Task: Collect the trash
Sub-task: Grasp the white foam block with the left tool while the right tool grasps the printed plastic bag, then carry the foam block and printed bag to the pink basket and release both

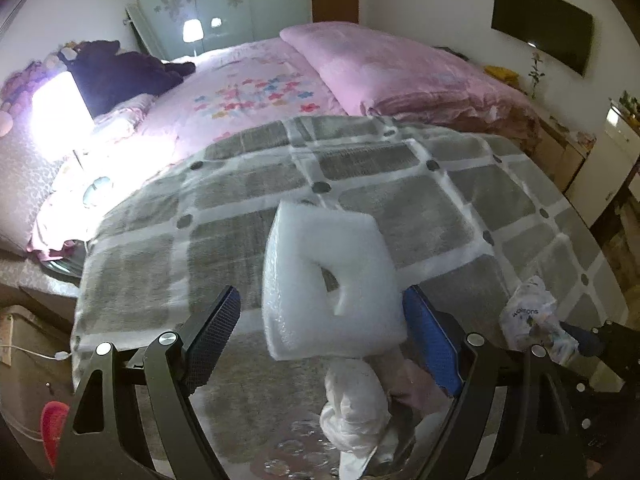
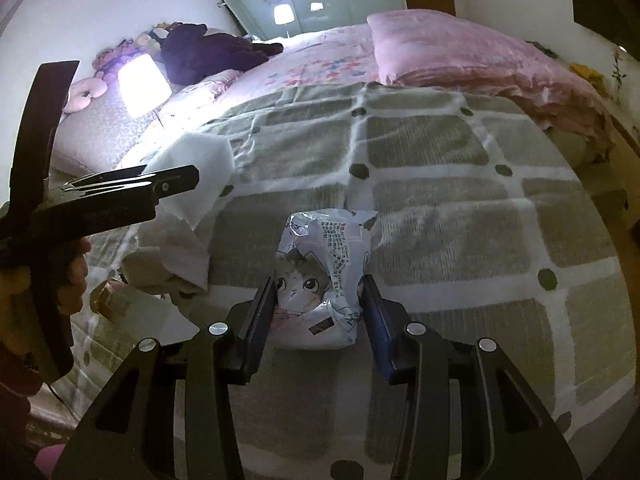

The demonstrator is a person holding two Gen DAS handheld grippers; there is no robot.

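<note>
Right wrist view: right gripper (image 2: 320,312) clamps crinkled white cat-print wrapper (image 2: 324,276); left gripper (image 1: 320,336), fingers apart, should close squarely on white foam block (image 1: 328,280).

Left gripper (image 1: 320,320) — jaws spread wide, only its right finger touching a white foam block (image 1: 328,284) — above a grey checked blanket (image 1: 400,184), crumpled white wrapper (image 1: 356,412) below, printed packet (image 1: 532,320) right.

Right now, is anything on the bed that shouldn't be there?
Yes. A white foam block sits between the left gripper's open jaws, and a crumpled cat-print wrapper is pinched in the right gripper. Both are trash lying on the checked blanket.
</note>
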